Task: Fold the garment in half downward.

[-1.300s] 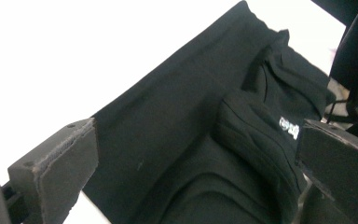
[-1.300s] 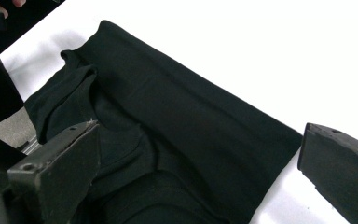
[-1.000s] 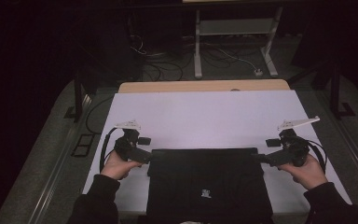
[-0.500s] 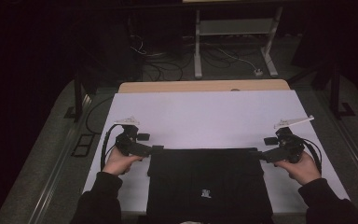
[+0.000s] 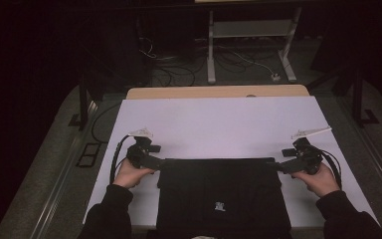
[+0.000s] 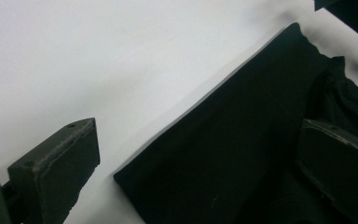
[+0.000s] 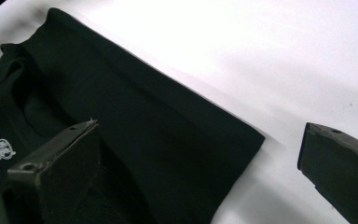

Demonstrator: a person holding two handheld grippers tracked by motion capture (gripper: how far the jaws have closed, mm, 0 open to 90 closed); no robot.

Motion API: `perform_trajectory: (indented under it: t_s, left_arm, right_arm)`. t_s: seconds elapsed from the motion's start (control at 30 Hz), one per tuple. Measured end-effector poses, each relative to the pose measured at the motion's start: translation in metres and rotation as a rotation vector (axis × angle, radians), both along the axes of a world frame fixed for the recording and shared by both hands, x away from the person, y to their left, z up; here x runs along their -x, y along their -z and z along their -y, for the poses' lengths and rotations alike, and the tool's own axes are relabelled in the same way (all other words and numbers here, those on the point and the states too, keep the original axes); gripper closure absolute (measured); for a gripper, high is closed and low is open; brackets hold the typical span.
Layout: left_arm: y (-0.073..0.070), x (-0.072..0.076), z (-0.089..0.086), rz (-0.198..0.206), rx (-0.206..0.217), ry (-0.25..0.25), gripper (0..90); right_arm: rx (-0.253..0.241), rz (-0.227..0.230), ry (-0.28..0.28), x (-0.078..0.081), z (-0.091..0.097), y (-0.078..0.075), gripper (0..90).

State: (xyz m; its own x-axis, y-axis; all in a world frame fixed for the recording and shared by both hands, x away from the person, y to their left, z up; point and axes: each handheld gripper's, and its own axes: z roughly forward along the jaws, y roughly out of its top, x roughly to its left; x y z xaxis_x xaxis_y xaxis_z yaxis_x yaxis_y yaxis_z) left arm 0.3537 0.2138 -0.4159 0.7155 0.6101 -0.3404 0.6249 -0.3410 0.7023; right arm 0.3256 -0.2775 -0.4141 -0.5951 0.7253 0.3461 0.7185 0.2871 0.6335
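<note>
— Black shirt point(image 5: 221, 196), folded flat, is lying at the near middle of the white table point(image 5: 219, 124). Where are you sitting?

— I am holding my left gripper point(image 5: 160, 162) at its far left corner and my right gripper point(image 5: 274, 165) at its far right corner, jaws spread wide, one jaw over cloth, one over bare table.

— Anything crowding you?

— Nothing is blocking; smooth open tabletop is stretching far beyond the soft, straight folded edge.
</note>
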Motion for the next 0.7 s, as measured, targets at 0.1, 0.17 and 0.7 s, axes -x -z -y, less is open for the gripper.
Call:
perform_trajectory:
  t_s: [0.1, 0.17, 0.7]
  left_arm:
    - [0.002, -0.001, -0.001, -0.005, 0.001, -0.007, 0.0]
    - [0.002, 0.000, -0.001, -0.005, -0.002, -0.004, 0.0]
    - [0.014, -0.004, -0.003, -0.037, -0.048, 0.009, 0.0]
  right_arm:
    - [0.005, -0.005, 0.005, -0.001, 0.001, 0.003, 0.0]
    - [0.007, -0.005, 0.006, -0.002, 0.002, 0.004, 0.0]
    - [0.045, 0.016, 0.002, -0.012, 0.002, 0.019, 3.3]
